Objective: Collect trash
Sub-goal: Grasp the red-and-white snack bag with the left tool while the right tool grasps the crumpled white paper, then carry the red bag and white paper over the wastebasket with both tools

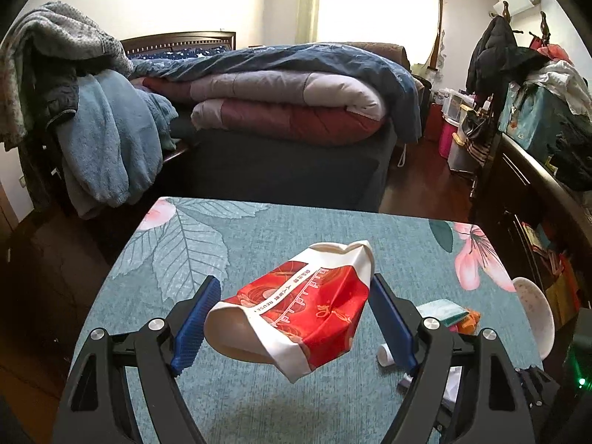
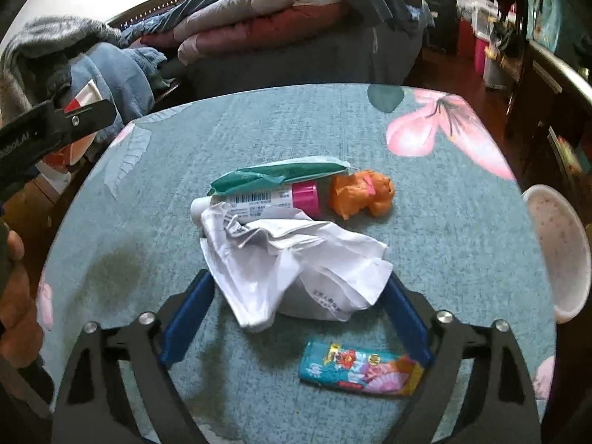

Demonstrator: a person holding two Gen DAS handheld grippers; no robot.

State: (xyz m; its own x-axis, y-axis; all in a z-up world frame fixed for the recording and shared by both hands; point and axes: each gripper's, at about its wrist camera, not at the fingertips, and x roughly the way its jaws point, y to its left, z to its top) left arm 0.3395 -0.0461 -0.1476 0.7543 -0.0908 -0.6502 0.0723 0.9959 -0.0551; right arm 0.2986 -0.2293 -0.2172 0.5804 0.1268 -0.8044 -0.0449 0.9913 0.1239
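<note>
On the table (image 1: 259, 229), red bag (image 1: 296, 310) printed "REUSE", seemingly gripped

A teal floral table (image 2: 259, 129) carries crumpled paper (image 2: 296, 259), a tube (image 2: 259, 201), an orange toy (image 2: 360, 194) and a wrapper (image 2: 360, 368).

Both tools share one build. The left gripper (image 1: 292, 327) has glossy black linkage arms, each with a triangular cut-out near its base, and round silver screw heads at the pivots just behind the jaws. The jaws carry flat blue pads (image 1: 195, 323) with a finely ribbed face. The right gripper (image 2: 296, 318) shows the same black arms, silver screws and blue pads (image 2: 187, 320). Seen from the right wrist, well out to the left of its jaws, the other tool's black arm bears one small silver screw and partly legible white lettering. Below that, bare skin of the left hand (image 2: 16, 296) shows.
</note>
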